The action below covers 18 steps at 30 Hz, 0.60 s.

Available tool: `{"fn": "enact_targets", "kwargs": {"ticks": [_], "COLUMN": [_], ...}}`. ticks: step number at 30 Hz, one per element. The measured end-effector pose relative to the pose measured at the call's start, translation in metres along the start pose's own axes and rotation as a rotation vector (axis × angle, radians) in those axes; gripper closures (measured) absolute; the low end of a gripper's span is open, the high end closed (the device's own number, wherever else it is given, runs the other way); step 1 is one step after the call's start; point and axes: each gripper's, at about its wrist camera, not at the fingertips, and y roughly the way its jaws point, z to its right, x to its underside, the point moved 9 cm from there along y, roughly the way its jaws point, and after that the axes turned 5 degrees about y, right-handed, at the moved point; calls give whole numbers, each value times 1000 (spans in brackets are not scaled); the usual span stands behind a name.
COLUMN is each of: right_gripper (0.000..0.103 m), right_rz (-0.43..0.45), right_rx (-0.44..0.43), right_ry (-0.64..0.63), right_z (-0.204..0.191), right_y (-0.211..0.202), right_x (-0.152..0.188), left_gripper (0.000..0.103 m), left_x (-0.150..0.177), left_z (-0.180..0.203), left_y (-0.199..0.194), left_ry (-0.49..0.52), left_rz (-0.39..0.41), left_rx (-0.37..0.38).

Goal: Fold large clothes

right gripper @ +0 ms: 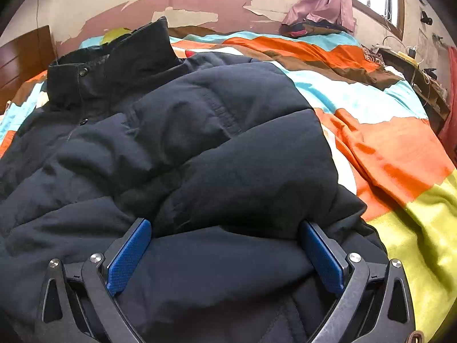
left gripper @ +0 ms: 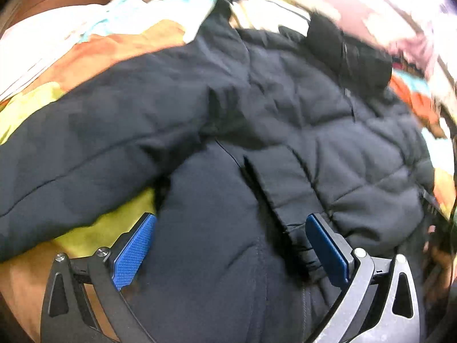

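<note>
The left gripper (left gripper: 230, 245) has its jaws spread wide, the blue pads (left gripper: 134, 253) straddling the lower front of the dark puffer jacket (left gripper: 257, 120) without pinching it. The right gripper (right gripper: 225, 253) is likewise released, its jaws apart over a thick fold of the same jacket. The jacket lies spread on a colourful striped bedspread (right gripper: 385, 143), collar (right gripper: 114, 65) toward the far wall, one sleeve (left gripper: 85, 154) stretched out to the jacket's side. Beyond the collar stands a wooden headboard (right gripper: 22, 57); pink cloth (right gripper: 322, 5) lies heaped beyond the jacket by the window.
</note>
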Motion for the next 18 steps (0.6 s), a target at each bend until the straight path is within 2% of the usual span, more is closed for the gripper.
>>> {"fn": "enact_targets", "kwargs": {"ticks": [2, 5, 7, 11, 13, 16, 18], "right_gripper": [0, 0, 0, 0, 0, 0, 0], "right_rz": [-34, -40, -43, -34, -26, 2, -19], "right_rx": [-4, -69, -87, -171, -219, -203, -216], "right_ry": [4, 25, 12, -84, -153, -357, -509], "right_z": [-4, -15, -28, -78, -108, -160, -198], "right_y": [-17, -44, -61, -97, -110, -122, -122], "right_x": [7, 19, 27, 39, 44, 59, 79], "left_gripper": [1, 1, 1, 1, 1, 1, 1], "left_x": [-1, 1, 4, 19, 34, 57, 74], "left_z": [-2, -6, -11, -30, -54, -90, -113], "left_y": [-15, -39, -60, -102, -121, -139, -147], "left_ry": [-25, -75, -95, -97, -100, -150, -206], "left_rz": [19, 35, 72, 126, 130, 102, 86], "left_rx": [46, 128, 148, 123, 87, 17, 24]}}
